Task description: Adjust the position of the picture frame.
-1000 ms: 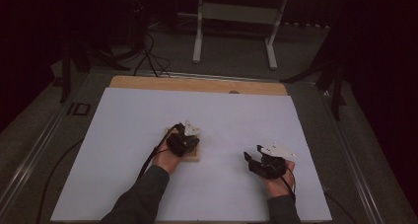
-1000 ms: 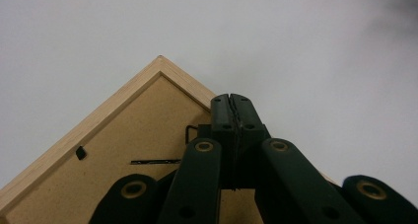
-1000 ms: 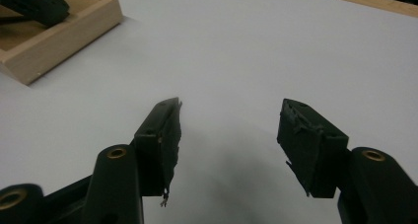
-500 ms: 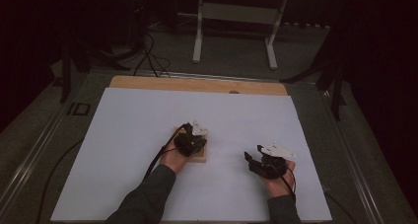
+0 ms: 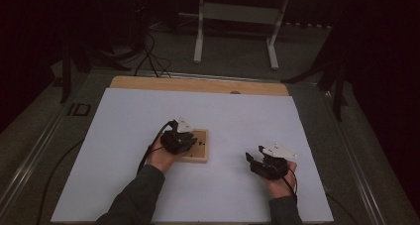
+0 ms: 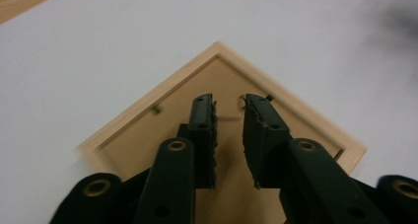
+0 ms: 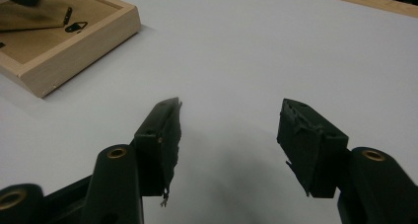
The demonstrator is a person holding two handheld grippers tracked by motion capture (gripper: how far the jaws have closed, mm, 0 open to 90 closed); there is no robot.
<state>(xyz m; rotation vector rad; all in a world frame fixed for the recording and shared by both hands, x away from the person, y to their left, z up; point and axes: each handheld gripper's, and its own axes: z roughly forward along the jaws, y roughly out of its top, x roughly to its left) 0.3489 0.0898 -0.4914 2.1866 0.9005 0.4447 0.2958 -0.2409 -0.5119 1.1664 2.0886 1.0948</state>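
High view: a white sheet covers most of the worktop, whose bare wooden strip shows along the far edge, and a wooden picture frame lies back-up near the middle of the sheet, slightly left of centre. The left gripper hovers over the frame's left part, while the right gripper sits well apart to the right, nearer the near edge. Open white surface stretches on every side of the frame: a broad band to the far edge, a wide stretch to the left edge, and a clear lane between the frame and the right gripper. In the left gripper view the left gripper points down at the frame's back panel; its jaws have just been opening and now stand a narrow gap apart with nothing between them, the raised rim running around the panel on both sides. In the right gripper view the right gripper has its jaws spread wide over bare sheet, holding nothing, and the frame's corner lies at the far left with a small metal hanger on its back. No writing or brand can be read anywhere.
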